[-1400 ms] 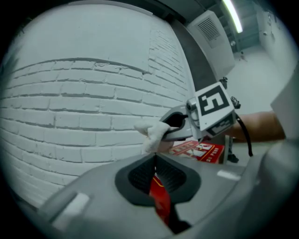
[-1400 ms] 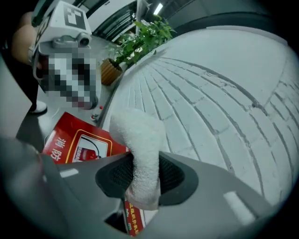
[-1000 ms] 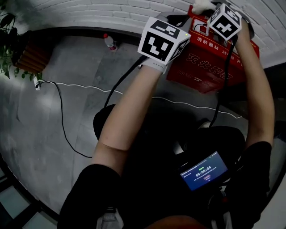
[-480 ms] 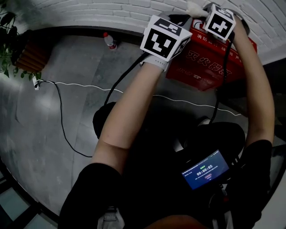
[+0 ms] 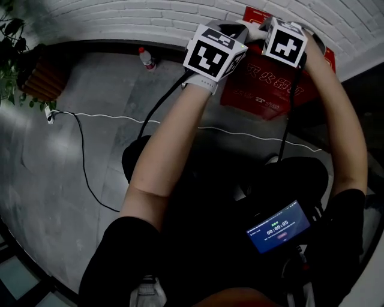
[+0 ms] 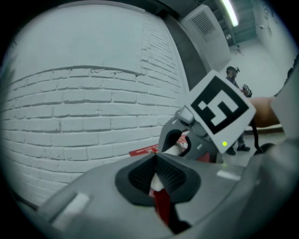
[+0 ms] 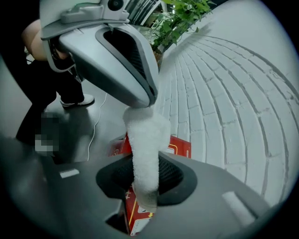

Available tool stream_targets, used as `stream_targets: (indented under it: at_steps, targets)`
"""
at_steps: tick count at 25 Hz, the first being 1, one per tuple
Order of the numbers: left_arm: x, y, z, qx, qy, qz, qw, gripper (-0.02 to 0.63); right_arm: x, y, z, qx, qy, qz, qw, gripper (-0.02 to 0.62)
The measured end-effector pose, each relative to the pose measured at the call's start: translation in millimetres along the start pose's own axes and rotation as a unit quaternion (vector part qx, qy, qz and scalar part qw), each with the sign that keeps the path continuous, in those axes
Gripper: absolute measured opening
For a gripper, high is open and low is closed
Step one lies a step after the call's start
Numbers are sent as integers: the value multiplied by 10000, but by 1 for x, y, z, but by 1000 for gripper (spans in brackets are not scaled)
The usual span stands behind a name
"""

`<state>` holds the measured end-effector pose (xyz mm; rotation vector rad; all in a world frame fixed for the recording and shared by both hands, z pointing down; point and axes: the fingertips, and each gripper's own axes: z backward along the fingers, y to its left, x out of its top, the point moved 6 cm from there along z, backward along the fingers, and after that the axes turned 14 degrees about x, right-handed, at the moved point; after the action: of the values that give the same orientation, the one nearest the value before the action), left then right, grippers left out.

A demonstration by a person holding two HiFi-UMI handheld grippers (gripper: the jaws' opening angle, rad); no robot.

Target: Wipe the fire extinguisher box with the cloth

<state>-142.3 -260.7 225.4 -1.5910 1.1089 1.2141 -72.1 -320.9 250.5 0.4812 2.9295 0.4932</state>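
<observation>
Head view: marker cubes and forearms cover most of the fire extinguisher box (image 5: 264, 90); only its red front shows. It stands on the floor against the brick wall (image 5: 138, 18). The cloth (image 7: 145, 140) is stretched between both tools: left gripper (image 6: 156, 161) is clenched on one end, right gripper (image 7: 145, 179) is clamped on the other. There is open floor on the left, crossed by a white cable (image 5: 120, 118).

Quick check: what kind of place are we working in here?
Likely an indoor hall or workshop corridor: a white painted brick wall, a grey concrete floor, and the red fire extinguisher box standing at the wall's foot.
</observation>
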Motion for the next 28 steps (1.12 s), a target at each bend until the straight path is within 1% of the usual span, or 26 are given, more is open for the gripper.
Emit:
stream_targets:
  at_steps: [3,6,8,11,13,17,20,22,24,28]
  targets:
    - [-1,-7,6,-48,30,-107,9999,2,6,20,8,63,6,160,9999,114]
    - [2,-13,11,-86,6,-177,9998,2,6,35,14,65,6,178,9998,114]
    - [5,-16,13,-81,-29,-157,9998,2,4,42,19,31,-47,174,9998,114]
    - [13,-22,16,-78,-142,-136,9998,1,-10,49,31,-26,-54,88,9999,115]
    - [15,-27,16,-116,-197,-167,9996,2,-22,50,42,-153,-20,61,9999,115]
    - [19,-36,12,-174,-249,-85,9995,2,-51,38,63,-495,9,-90,9987,115]
    - [27,-40,10,-189,-387,38,9991,2,-69,20,78,-846,45,-261,9961,115]
    - [30,-45,9,-208,-467,42,9987,2,-79,7,86,-1074,59,-377,9935,115]
    - [27,-50,5,-246,-477,54,9985,2,-87,-6,87,-1239,71,-456,9912,117]
    - [27,-53,-9,-311,-505,263,9979,2,-100,-38,71,-1446,79,-503,9882,117]
